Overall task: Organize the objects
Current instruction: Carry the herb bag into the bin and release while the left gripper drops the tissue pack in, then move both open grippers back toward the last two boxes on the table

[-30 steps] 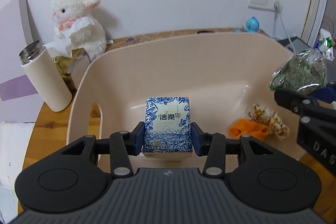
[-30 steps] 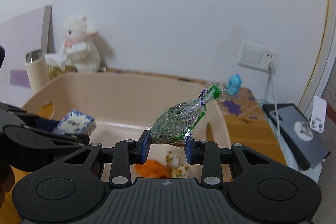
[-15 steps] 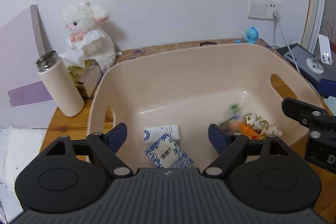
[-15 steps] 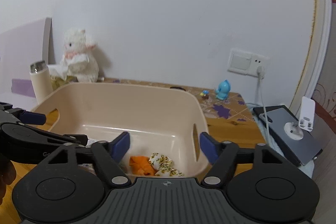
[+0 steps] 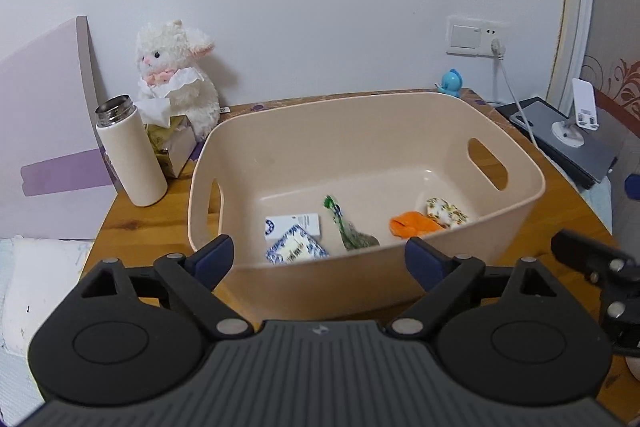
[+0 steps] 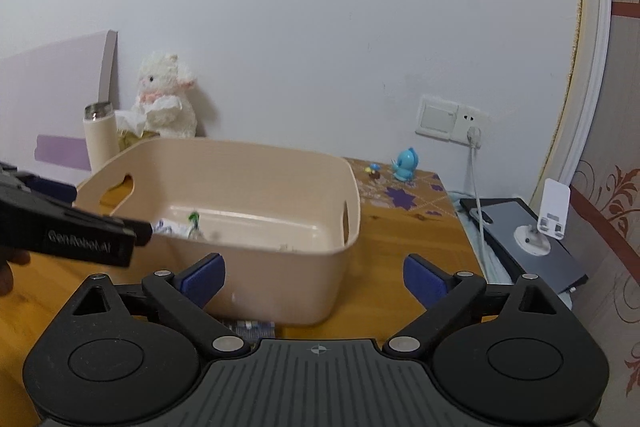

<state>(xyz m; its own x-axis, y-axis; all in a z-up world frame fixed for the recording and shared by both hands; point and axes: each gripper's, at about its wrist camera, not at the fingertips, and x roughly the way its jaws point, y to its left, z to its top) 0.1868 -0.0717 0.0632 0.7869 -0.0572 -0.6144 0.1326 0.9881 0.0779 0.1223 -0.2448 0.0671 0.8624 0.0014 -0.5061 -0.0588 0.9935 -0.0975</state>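
Both tools released, left tool, right tool, beige bin holding tissue pack, herb bag, orange cloth

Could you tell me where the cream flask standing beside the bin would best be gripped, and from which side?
Probably grip the cream flask around mid-body, coming level from the front: it stands upright and round, with the bin close on its right and a tissue box behind.

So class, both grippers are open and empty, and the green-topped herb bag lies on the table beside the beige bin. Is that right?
Not quite. The left wrist view shows the herb bag inside the beige bin, on its floor between the blue-patterned tissue pack and the orange item. The left gripper and right gripper are indeed open and empty.
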